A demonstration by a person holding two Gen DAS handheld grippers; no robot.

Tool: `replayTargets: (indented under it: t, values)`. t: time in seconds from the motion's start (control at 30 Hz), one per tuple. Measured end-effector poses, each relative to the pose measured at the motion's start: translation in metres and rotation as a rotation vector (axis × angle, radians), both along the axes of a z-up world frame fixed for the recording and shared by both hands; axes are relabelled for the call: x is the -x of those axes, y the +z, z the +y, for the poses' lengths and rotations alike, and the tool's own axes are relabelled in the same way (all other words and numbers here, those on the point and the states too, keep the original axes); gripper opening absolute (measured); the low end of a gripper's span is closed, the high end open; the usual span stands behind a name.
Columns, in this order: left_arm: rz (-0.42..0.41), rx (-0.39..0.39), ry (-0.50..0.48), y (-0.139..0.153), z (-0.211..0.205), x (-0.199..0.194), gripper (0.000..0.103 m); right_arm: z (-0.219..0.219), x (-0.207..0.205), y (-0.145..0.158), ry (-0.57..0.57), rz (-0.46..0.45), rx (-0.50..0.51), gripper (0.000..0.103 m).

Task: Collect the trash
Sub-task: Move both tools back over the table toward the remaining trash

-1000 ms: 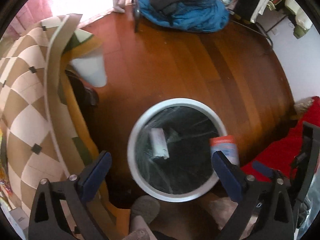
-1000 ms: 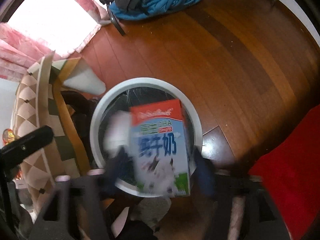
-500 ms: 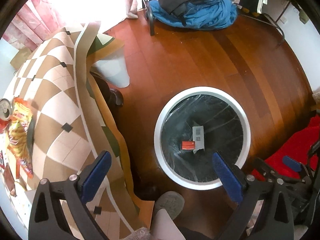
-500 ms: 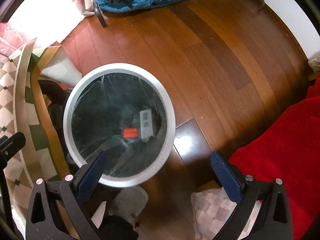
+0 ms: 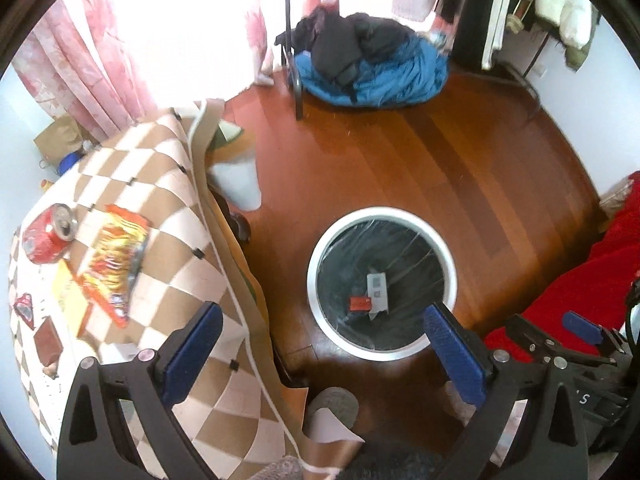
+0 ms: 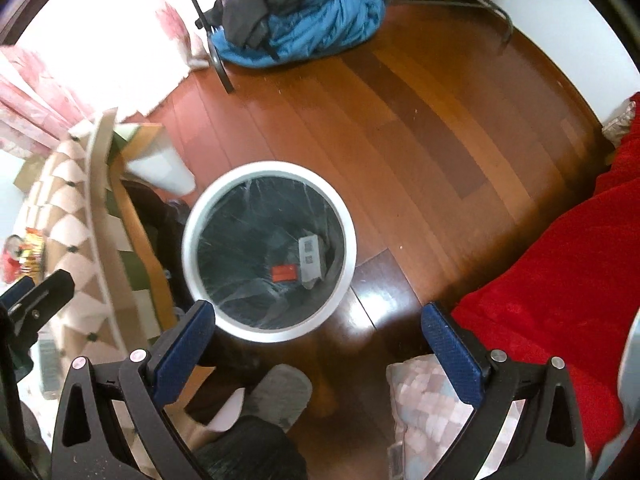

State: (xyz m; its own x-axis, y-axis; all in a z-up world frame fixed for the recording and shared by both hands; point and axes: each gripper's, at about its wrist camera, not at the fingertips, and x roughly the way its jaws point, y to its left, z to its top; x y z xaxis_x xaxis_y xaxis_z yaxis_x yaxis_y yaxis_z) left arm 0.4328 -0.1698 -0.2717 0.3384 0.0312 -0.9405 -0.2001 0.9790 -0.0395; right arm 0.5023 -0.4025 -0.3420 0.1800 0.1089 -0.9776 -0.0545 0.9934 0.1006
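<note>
A white-rimmed trash bin (image 5: 448, 258) with a black liner stands on the wood floor; it also shows in the right wrist view (image 6: 348, 248). A milk carton (image 5: 370, 296) lies at its bottom, also seen in the right wrist view (image 6: 304, 262). On the checkered table (image 5: 168, 184) lie a crushed red can (image 5: 46, 234), a red-yellow snack wrapper (image 5: 114, 262) and small wrappers (image 5: 24, 306). My left gripper (image 5: 320, 356) is open and empty, above the table edge and bin. My right gripper (image 6: 316, 354) is open and empty, above the floor near the bin.
A blue and black clothes pile (image 5: 372, 68) lies at the back by a black stand (image 5: 292, 60). A red blanket (image 6: 560, 248) is at the right. A slippered foot (image 6: 280, 396) is below the grippers. A patterned cushion (image 6: 424, 400) lies near the blanket. Pink curtains (image 5: 80, 52) hang behind the table.
The right gripper let go of the milk carton, which dropped into the bin. Both grippers have risen and drawn back; the left view now takes in the tabletop with the can and wrappers.
</note>
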Motion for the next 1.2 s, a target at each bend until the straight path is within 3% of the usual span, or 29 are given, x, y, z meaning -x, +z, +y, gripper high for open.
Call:
replayTargets:
  t: [0.3,0.4,0.5,0.67,0.8,0.97,1.07,1.17,1.2]
  values:
    - [-0.166,0.008,0.054,0.101,0.045,0.053,0.103,0.025,0.027,0.115,-0.027,-0.145,-0.086,0.103]
    - [-0.202,-0.009,0.1,0.118,0.075,0.078,0.103,0.05,0.038,0.139,-0.005,-0.165,-0.128,0.103]
    - [-0.198,-0.043,0.179,0.117,0.117,0.111,0.103,0.092,0.056,0.149,0.042,-0.164,-0.163,0.103]
    - [-0.101,-0.087,0.351,0.067,0.199,0.17,0.103,0.171,0.09,0.117,0.116,-0.068,-0.221,0.103]
    - [0.024,-0.107,0.507,0.004,0.27,0.223,0.103,0.246,0.124,0.067,0.17,0.036,-0.267,0.103]
    - [0.117,-0.099,0.613,-0.04,0.324,0.267,0.103,0.319,0.153,0.026,0.207,0.1,-0.287,0.103]
    - [0.141,-0.097,0.633,-0.055,0.343,0.279,0.103,0.358,0.156,-0.001,0.206,0.109,-0.246,0.103]
    - [0.148,-0.107,0.608,-0.061,0.35,0.276,0.103,0.37,0.148,-0.022,0.185,0.133,-0.212,0.089]
    - [0.146,-0.107,0.59,-0.063,0.35,0.271,0.103,0.375,0.144,-0.031,0.179,0.149,-0.203,0.077]
